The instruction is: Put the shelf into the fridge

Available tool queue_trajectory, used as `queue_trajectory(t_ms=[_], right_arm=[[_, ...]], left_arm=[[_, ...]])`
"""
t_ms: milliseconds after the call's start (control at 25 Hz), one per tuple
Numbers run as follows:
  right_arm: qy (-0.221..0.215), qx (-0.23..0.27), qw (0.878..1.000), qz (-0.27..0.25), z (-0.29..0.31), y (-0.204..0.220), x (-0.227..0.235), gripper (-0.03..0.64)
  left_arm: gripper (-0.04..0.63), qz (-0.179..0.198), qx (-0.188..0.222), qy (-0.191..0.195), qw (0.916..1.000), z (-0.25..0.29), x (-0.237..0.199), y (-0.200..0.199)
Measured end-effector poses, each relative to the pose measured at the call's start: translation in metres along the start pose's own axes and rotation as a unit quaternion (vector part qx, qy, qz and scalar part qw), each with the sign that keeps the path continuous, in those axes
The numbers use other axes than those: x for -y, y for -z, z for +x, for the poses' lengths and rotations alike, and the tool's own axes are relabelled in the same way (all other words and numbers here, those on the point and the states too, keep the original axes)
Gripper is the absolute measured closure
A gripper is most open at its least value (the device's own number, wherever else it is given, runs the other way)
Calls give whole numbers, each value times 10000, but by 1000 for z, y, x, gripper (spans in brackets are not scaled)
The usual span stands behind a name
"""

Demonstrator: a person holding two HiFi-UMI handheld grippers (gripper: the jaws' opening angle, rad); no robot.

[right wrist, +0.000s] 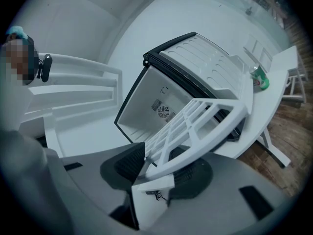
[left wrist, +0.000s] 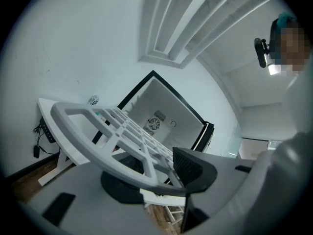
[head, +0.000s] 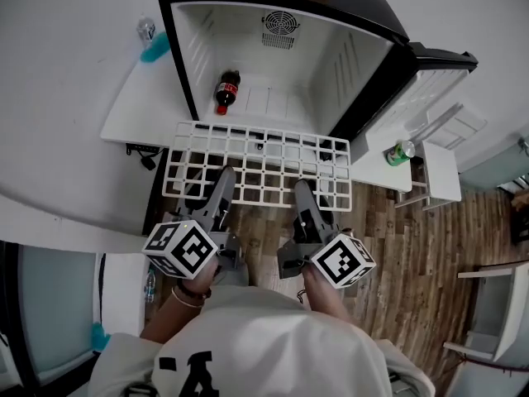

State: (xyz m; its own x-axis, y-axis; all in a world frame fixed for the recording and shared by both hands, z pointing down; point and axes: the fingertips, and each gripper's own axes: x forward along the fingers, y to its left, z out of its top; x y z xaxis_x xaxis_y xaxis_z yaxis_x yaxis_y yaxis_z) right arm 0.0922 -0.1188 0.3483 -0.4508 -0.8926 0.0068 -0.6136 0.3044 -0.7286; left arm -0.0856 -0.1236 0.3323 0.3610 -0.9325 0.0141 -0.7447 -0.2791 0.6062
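The left gripper (head: 221,182) and the right gripper (head: 301,190) each squeezed the near edge of the white shelf (head: 256,132); it lay flat in the air — just in front of the open fridge (head: 351,60)

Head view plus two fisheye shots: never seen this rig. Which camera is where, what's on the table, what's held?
No robot here: a person holds a two-jaw gripper in each hand. The head view comes from a camera on the person's head, looking steeply down. The other two come from cameras riding on each gripper, looking along its jaws. The left gripper and right gripper are both clamped on the near rim of a white plastic grid shelf, held in front of a small black fridge with a white interior, standing open. The fridge stands on a white table. Inside is a dark cola bottle with a red label; a green drink can sits on the table beside it.
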Motion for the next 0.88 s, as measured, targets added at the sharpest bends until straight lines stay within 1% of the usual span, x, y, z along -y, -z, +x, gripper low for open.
queue_trajectory(t_ms=[200, 520, 880], right_arm=[[85, 55, 9999, 13, 27, -6, 4, 460], [230, 238, 9994, -43, 61, -15, 6, 460], [421, 413, 9982, -49, 82, -22, 15, 460]], left_arm=[[423, -4, -70, 53, 10000, 26, -12, -11], [423, -50, -195, 275, 9994, 63, -29, -26], [423, -109, -374, 498, 9980, 94, -39, -30]])
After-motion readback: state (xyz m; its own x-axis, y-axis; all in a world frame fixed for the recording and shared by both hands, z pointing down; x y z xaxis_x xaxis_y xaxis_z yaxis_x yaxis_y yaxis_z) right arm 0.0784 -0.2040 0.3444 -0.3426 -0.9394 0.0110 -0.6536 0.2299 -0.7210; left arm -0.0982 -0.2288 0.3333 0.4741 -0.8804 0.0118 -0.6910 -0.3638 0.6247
